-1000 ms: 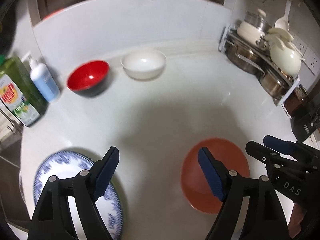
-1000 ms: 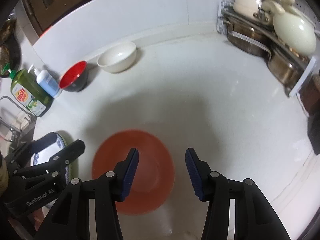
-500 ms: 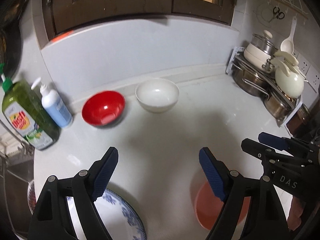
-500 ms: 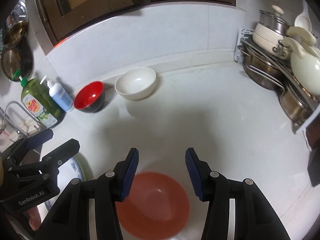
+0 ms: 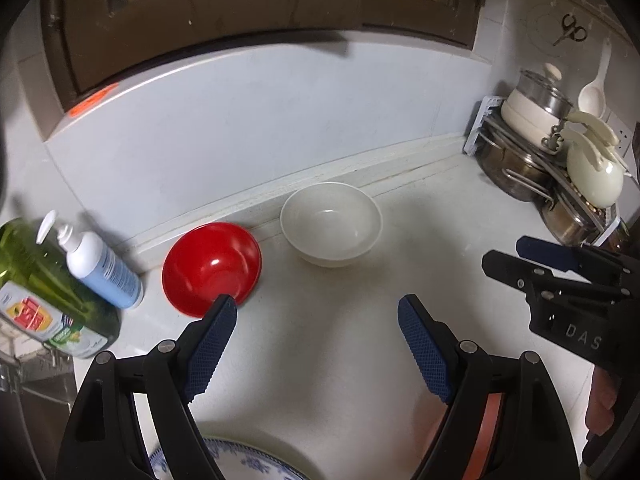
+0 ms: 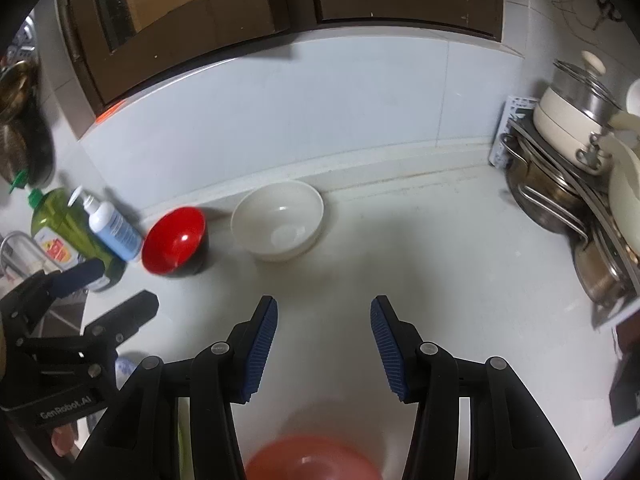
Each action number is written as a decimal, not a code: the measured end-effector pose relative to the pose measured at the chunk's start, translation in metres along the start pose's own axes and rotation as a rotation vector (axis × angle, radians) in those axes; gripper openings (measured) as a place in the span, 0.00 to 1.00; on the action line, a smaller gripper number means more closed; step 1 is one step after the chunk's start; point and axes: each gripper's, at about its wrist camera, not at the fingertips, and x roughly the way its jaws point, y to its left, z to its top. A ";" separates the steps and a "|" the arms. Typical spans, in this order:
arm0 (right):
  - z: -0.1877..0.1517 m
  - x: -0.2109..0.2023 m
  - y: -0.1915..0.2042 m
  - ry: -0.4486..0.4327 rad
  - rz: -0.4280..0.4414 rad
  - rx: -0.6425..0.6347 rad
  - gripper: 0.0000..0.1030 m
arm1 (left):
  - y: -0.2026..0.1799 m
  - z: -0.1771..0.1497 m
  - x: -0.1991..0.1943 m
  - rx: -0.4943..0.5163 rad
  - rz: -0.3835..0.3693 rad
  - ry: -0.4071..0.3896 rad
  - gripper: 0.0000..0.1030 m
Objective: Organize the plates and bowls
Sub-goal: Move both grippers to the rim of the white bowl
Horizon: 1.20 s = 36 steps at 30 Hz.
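A red bowl (image 5: 212,266) (image 6: 176,240) and a white bowl (image 5: 331,224) (image 6: 279,220) stand side by side near the back wall of the white counter. My left gripper (image 5: 314,350) hovers open in front of them, nothing between its fingers. My right gripper (image 6: 324,344) is also open and holds nothing. A blue-patterned plate (image 5: 248,460) lies under the left gripper at the bottom edge. An orange plate (image 6: 312,460) (image 5: 490,436) lies under the right gripper, mostly hidden.
A green dish-soap bottle (image 5: 44,292) and a white-and-blue pump bottle (image 5: 100,268) stand at the left by the sink. A rack of pots and a cream kettle (image 5: 560,168) (image 6: 580,184) fills the right corner. Dark cabinet doors hang above the backsplash.
Both grippers have drawn back and risen. The bowls now sit nearer the middle of each view, and the two plates have slid to the bottom edges. Neither gripper's opening changed.
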 end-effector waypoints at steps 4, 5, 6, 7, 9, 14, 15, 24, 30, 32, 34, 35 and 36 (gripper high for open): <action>0.018 0.020 0.002 0.019 -0.002 -0.002 0.48 | 0.010 0.013 0.016 0.002 -0.001 0.006 0.80; 0.021 0.024 0.003 0.025 0.001 -0.002 0.48 | 0.012 0.017 0.021 -0.002 -0.005 0.009 0.80; 0.025 0.030 0.003 0.034 0.004 0.001 0.48 | 0.014 0.019 0.024 -0.002 -0.009 0.012 0.80; 0.028 0.034 0.003 0.040 0.005 0.002 0.48 | 0.015 0.023 0.029 -0.001 -0.010 0.021 0.80; 0.034 0.043 0.004 0.056 0.009 0.008 0.48 | 0.017 0.030 0.039 0.008 -0.009 0.033 0.80; 0.050 0.067 0.003 0.089 0.012 0.043 0.48 | 0.021 0.047 0.063 0.017 -0.015 0.059 0.80; 0.053 0.072 0.003 0.099 0.015 0.051 0.48 | 0.023 0.050 0.069 0.017 -0.024 0.065 0.80; 0.072 0.122 -0.004 0.168 0.005 0.115 0.48 | 0.035 0.077 0.123 0.021 0.019 0.138 0.79; 0.075 0.153 -0.011 0.228 0.013 0.163 0.48 | 0.042 0.085 0.154 0.002 0.001 0.210 0.71; 0.077 0.160 -0.013 0.239 0.012 0.172 0.48 | 0.044 0.085 0.162 -0.014 -0.006 0.227 0.67; 0.076 0.168 -0.012 0.253 0.009 0.176 0.48 | 0.046 0.085 0.170 -0.024 -0.010 0.242 0.62; 0.075 0.171 -0.012 0.258 0.010 0.176 0.48 | 0.045 0.085 0.173 -0.028 -0.010 0.247 0.61; 0.076 0.175 -0.012 0.264 0.010 0.179 0.48 | 0.045 0.085 0.177 -0.028 -0.009 0.254 0.59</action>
